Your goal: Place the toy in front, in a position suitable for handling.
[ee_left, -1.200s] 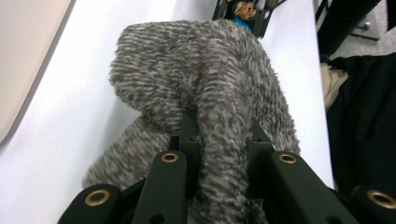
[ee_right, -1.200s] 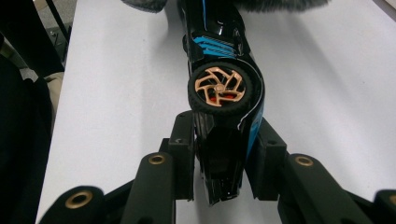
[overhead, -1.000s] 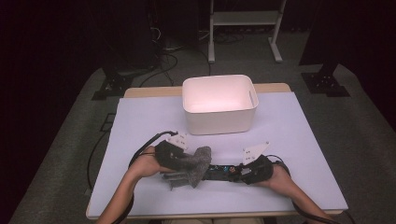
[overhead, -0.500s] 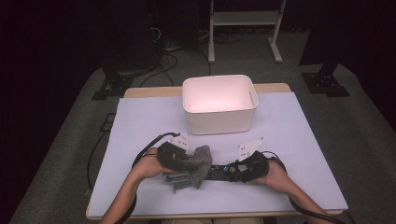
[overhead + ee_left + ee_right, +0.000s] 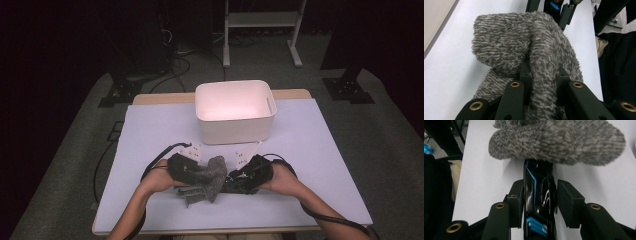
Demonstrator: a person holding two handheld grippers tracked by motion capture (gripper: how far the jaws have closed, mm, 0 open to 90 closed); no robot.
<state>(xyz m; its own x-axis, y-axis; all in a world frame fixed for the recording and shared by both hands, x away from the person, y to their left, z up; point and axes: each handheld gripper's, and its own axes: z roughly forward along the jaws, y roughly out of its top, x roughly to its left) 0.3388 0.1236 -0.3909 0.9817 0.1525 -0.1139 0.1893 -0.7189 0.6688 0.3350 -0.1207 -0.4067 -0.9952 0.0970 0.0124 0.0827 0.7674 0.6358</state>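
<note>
A fuzzy grey knitted sock (image 5: 212,175) lies bunched at the table's near middle. My left gripper (image 5: 192,172) is shut on it, and a fold of the sock (image 5: 524,42) is pinched between the pads of the left gripper (image 5: 542,72). My right gripper (image 5: 242,177) faces it from the right. A glossy black object with blue stripes (image 5: 539,185) runs between the jaws of the right gripper (image 5: 539,192), and its far end goes under the sock (image 5: 559,142). Those jaws have just been opening, and a thin gap shows at the right pad (image 5: 569,202).
A white plastic bin (image 5: 235,132) stands behind the grippers at the table's middle. A pale lilac cover (image 5: 320,150) spreads over the table. A cable (image 5: 325,217) trails from the right gripper along the forearm. A metal stand (image 5: 260,20) and dark equipment are on the floor beyond.
My right gripper has moved left toward the sock and risen a little, and its jaws stand wider. The left gripper has kept still, shut on the sock.
</note>
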